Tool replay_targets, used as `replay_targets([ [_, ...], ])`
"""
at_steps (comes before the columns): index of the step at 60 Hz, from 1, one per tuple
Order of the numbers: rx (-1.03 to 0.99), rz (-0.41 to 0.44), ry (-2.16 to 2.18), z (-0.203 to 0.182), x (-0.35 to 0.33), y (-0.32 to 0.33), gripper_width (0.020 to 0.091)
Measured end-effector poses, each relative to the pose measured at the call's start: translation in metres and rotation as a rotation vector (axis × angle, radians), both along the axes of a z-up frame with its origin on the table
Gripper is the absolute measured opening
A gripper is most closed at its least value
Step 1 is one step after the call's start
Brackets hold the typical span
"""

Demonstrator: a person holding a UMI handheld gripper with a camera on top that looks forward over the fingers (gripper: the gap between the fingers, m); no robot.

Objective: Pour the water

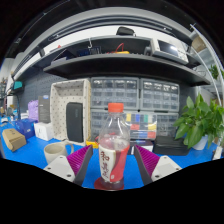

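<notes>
The claw [112,163] holds a clear plastic bottle with a red cap and a red-and-white label [113,147], upright between its two fingers; the purple pads [147,160] sit against the bottle's lower sides, so the grip looks narrow and closed on it, though the exact contact on the left side is hard to make out. The bottle stands at twelve o'clock from the fingertips, over a blue tabletop [25,155].

At about ten o'clock from the bottle, near but apart, sits a small pale cup [55,150], probably the vessel to be filled. A small orange block [81,146] lies just beside the left finger. At two o'clock a leafy green potted plant [203,122] stands well apart, and a beige boxy appliance with a dark door [70,110] rises behind at eleven o'clock.

The red cap appears still on, so tilting now would pour nothing. The grip is low on the bottle; as it tips, the heavy upper part could swing or slip between the pads. A hasty sweep toward ten o'clock could knock the light cup over, or miss its narrow mouth and wet the tabletop.
</notes>
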State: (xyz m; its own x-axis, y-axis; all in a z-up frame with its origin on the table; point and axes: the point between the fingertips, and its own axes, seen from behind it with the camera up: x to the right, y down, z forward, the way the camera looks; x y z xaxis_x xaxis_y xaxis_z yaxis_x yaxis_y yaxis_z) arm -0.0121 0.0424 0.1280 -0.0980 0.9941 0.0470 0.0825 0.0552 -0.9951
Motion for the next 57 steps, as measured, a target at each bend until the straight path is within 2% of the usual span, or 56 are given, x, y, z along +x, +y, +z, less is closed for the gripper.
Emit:
replay_targets([
  [17, -0.024, -0.115, -0.018, 0.000, 0.075, 0.034, 0.0846],
  [35, -0.068, -0.143, -0.005, 0.019, 0.134, 0.055, 0.0842],
  [57, -0.094, -0.168, 0.004, 0.022, 0.160, 0.063, 0.0840],
])
